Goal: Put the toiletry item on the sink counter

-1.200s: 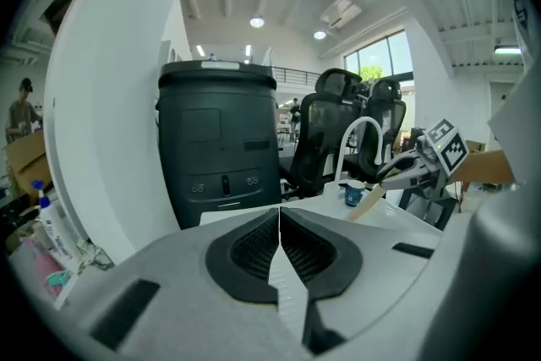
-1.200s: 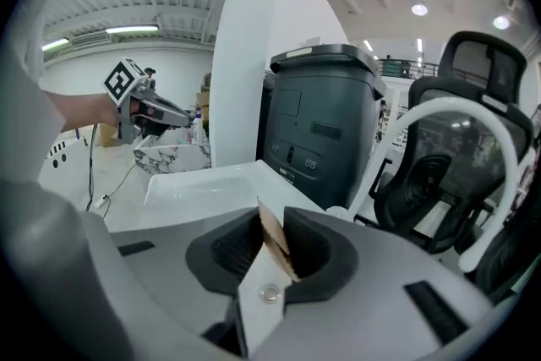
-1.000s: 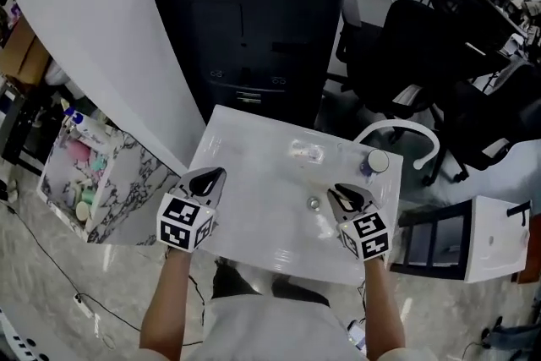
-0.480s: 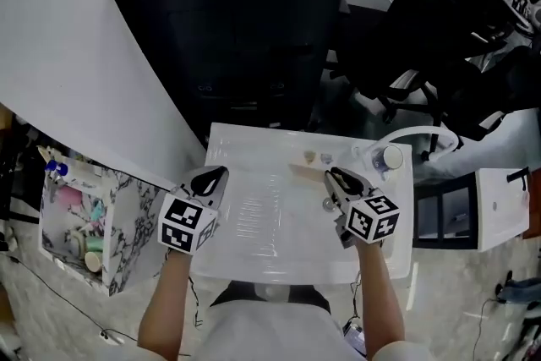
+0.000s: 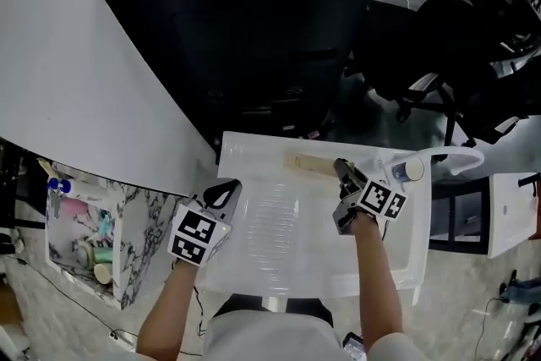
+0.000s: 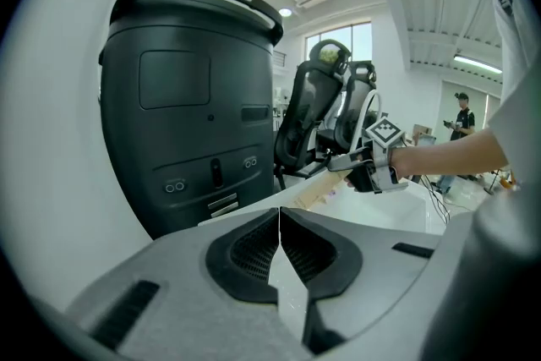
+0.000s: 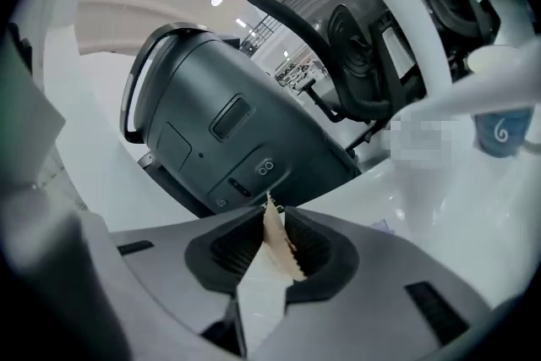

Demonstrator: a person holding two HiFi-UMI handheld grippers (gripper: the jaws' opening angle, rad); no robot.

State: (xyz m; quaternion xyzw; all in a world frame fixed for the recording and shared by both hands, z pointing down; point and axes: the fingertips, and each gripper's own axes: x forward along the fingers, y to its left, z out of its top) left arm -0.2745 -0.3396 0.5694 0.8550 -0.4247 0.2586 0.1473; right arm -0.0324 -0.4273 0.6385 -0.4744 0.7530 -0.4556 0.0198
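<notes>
The packet is beige, the sink counter white (the cabinet marbled).

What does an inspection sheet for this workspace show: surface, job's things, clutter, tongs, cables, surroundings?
Surface: white sink counter with a ribbed basin; white tap at its right.
Job's things: flat tan packet, held by one end over the counter's far edge; cannot tell if it touches.
Clutter: small round-topped container beside the tap.
Grippers: left tongs shut with nothing between them, at the counter's left edge; right tongs shut on the packet.
Cables: thin cable on the floor at lower left.
Surroundings: large black machine behind the counter; office chairs at right; marble-patterned shelf with toiletries at left.
</notes>
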